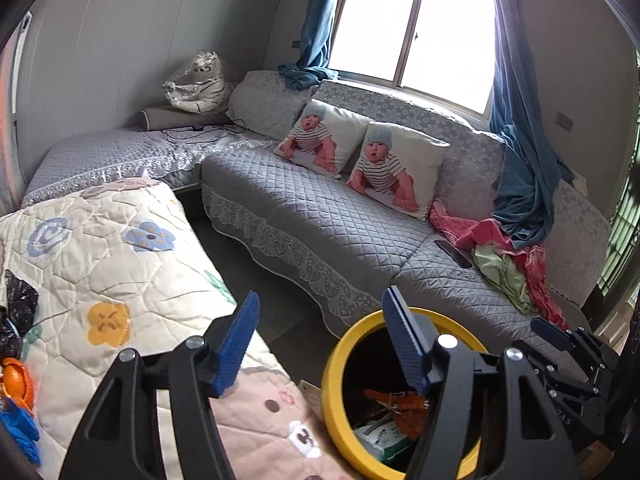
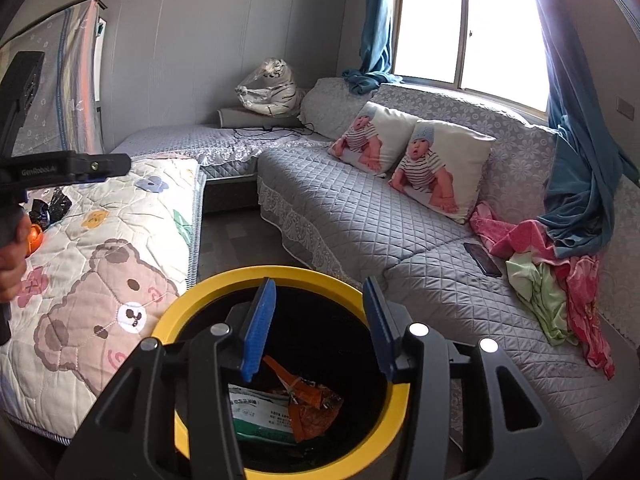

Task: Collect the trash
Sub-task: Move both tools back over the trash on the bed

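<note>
Yellow-rimmed bin (image 1: 334, 364) sits low right in the left wrist view, orange wrapper (image 1: 394, 402) and white pack (image 1: 382, 438) inside. Left gripper (image 1: 320, 340) wide, empty, between quilt (image 1: 120, 272) and bin.

Right wrist view: right gripper (image 2: 318, 322) wide, empty, over the bin (image 2: 280, 274). Pack (image 2: 260, 416) print unreadable. "GenRobot.AI" on left gripper (image 2: 102, 168), above black trash (image 2: 52, 206) on quilt (image 2: 100, 280).

The left claw (image 1: 320, 344) stands spread wide with nothing between its blue pads, above the gap between a quilted bed (image 1: 120, 248) and a yellow-rimmed bin (image 1: 336, 384). Inside the bin lie an orange wrapper (image 1: 396, 404) and a white-green packet (image 1: 380, 438). The right claw (image 1: 560, 340) shows at the right edge, beside the grey sofa (image 1: 320, 216).
</note>
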